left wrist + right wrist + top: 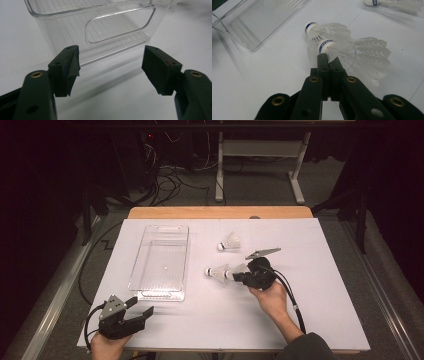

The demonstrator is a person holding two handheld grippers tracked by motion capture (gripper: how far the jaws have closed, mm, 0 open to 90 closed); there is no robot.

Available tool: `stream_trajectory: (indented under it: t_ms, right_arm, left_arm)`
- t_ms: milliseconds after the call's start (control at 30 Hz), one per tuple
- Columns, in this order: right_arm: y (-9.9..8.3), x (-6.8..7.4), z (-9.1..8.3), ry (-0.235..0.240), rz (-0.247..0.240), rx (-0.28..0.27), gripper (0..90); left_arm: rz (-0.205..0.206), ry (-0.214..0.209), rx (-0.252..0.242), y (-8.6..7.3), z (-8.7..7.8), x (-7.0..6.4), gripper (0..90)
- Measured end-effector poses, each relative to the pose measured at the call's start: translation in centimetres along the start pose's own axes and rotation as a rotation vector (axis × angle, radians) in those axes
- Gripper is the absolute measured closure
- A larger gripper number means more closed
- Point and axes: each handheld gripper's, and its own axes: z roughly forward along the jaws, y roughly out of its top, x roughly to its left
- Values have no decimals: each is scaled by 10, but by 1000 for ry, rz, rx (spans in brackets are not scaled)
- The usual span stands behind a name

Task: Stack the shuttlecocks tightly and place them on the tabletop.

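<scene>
Right gripper view: right gripper [328, 58] clamped on near shuttlecock [352, 51], right of clear bin [252, 25]; lift gently, avoid crushing feathers.

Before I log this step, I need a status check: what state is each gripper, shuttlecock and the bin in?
Left gripper: open, holding nothing.
Right gripper: shut on the near shuttlecock's feathers.
Near shuttlecock: gripped.
Second shuttlecock: lying beside it.
Far shuttlecock: lying free.
Clear bin: upright, empty.
</scene>
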Motion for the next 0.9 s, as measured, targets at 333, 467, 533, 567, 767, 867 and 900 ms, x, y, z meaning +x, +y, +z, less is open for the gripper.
stream_trajectory:
  t_ms: [333,467,533,567,767,867,900]
  right_arm:
    - [2,1,5,11,-1,-4,900]
    - [3,1,6,11,3,-5,900]
    - [3,1,6,12,1,-5,900]
    - [3,1,7,12,2,-4,900]
    - [4,2,9,14,5,-6,900]
    - [4,2,10,16,5,-6,900]
    - [4,2,10,16,5,-5,900]
  left_arm:
    - [-2,0,-1,0,0,0,314]
    - [-2,0,0,0,0,0,315]
    - [-2,0,0,0,0,0,315]
    - [-2,0,0,0,0,0,315]
    - [-1,0,0,0,0,0,315]
    - [-2,-1,-1,0,0,0,315]
    - [-2,-1,-1,0,0,0,315]
